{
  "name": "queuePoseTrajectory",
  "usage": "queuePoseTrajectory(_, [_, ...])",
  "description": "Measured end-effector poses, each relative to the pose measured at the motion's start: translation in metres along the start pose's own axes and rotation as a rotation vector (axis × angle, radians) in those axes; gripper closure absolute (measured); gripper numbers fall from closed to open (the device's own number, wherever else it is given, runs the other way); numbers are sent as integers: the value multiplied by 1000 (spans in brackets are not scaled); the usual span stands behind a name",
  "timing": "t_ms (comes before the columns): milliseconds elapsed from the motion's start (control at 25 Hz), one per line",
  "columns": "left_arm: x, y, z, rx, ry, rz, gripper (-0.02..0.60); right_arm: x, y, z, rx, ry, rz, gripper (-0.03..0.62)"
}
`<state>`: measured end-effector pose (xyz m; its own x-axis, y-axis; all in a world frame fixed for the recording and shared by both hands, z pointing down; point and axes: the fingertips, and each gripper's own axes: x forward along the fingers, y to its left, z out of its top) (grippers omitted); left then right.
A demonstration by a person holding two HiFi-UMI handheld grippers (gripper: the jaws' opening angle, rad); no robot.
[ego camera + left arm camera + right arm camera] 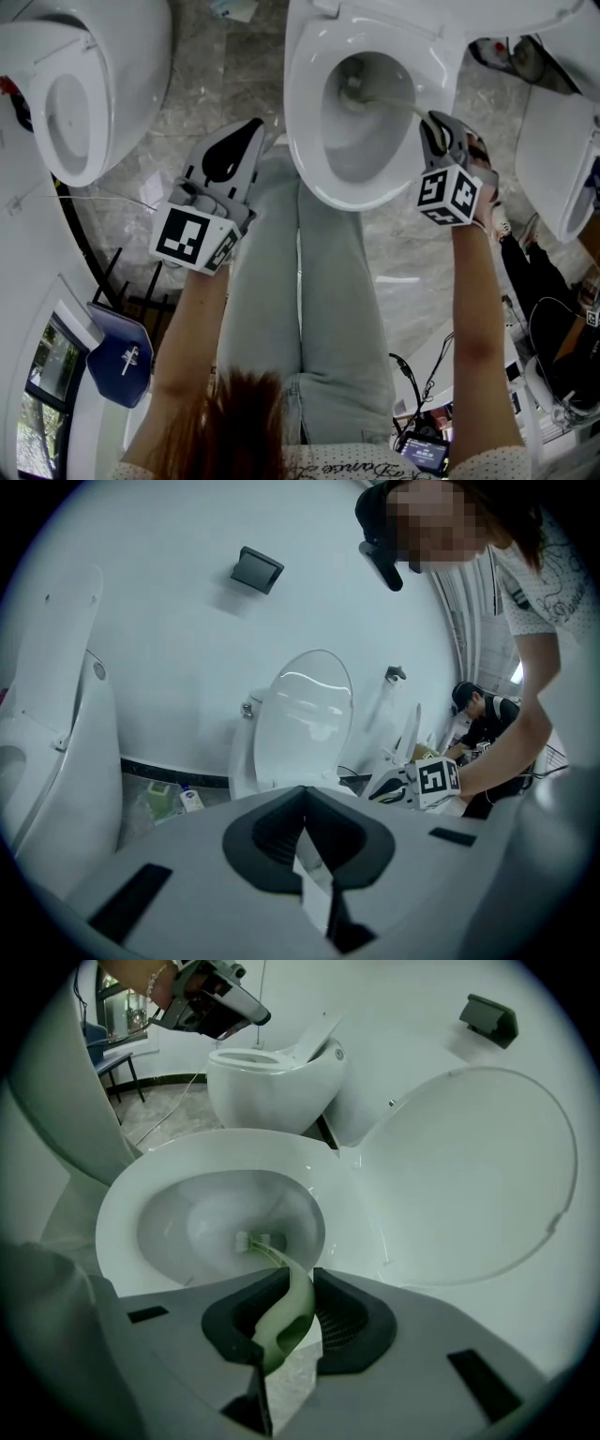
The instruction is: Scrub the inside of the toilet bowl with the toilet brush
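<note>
The white toilet bowl (309,141) stands open below me, its lid (469,1176) raised. My right gripper (433,122) hovers over the bowl's right rim, shut on the pale green toilet brush handle (286,1302). The handle slants down into the bowl, and the brush head (255,1240) rests against the inner wall near the drain (354,91). My left gripper (251,131) is held left of the bowl, outside the rim, shut with nothing between its jaws. It also shows at the top left of the right gripper view (211,1002).
Another toilet (75,94) stands at the left and a third (562,159) at the right. A blue chair (117,356) is behind on the left. Cables lie on the marble floor. A small bottle (190,800) stands by the wall. A person (483,719) crouches at the right.
</note>
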<state>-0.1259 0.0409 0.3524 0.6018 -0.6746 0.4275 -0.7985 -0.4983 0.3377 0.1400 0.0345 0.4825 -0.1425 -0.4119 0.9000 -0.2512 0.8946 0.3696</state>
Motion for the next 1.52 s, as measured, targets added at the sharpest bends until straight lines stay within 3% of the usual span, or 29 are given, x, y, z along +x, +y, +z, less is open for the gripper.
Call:
queuePoseTrajectory(160, [2,-3,2,2,-1,-12,578,-6,8,5,69,-39,28,490])
queuePoseTrajectory(680, [6,-13,5,2,4,-38,578,-16,-6,23,518,-181,38,497])
queuePoseTrajectory(840, [9,-16,4,6,7,-45,578,-19,-12,35,604,-238,35,493])
queuePoseTrajectory(1280, [14,-22,0,5,13,-52,578,-20,-29,60,670,-346,46,485])
queuePoseTrajectory(1400, [14,-21,-1,5,16,-48,578,-25,-24,72,599,-363,76,484])
queuePoseTrajectory(1520, [15,-21,-2,1,18,-47,578,-34,-3,89,405,-374,146,484])
